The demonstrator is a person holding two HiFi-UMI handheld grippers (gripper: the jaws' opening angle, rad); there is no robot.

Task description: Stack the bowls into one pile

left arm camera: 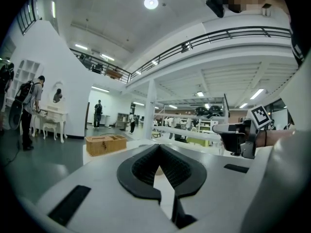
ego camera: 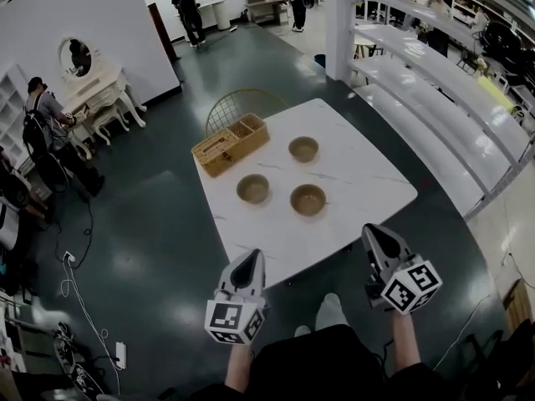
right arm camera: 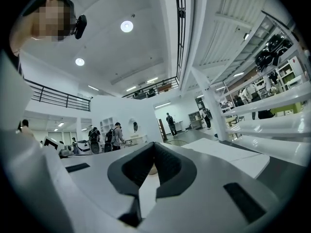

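People gather at the far left of the head view, among them a person with a backpack (ego camera: 40,119) at 9 o'clock from a white dressing table (ego camera: 99,90) on the dark floor (ego camera: 150,241). Toward the middle, a white marble surface (ego camera: 368,186) sits turned like a diamond. Near its 10 o'clock corner rests a wicker basket (ego camera: 231,144) with 2 compartments. A gold wire chair (ego camera: 242,105) stands against the surface's edge at 12 o'clock from the basket.

3 tan bowls stand upright on the surface, apart from each other, none stacked and all 3 empty. The left bowl (ego camera: 252,189) lies at 5 o'clock from the basket, near it but not touching. The near bowl (ego camera: 308,200) sits at 3 o'clock from the left bowl. The far bowl (ego camera: 303,149) sits at 12 o'clock from the near bowl.

At the surface's near left edge hovers the left tool (ego camera: 251,259), pointing toward 12 o'clock at the bowls. The left gripper view shows its jaws clenched tip to tip, with nothing between them. The right tool (ego camera: 374,230) hovers at 3 o'clock from the left tool, by the near right edge. It is likewise clenched and empty. Neither tool touches a bowl, and each carries a marker cube at its rear.

At the far right, a long white shelving rack (ego camera: 451,82) runs along past the surface's 3 o'clock corner.
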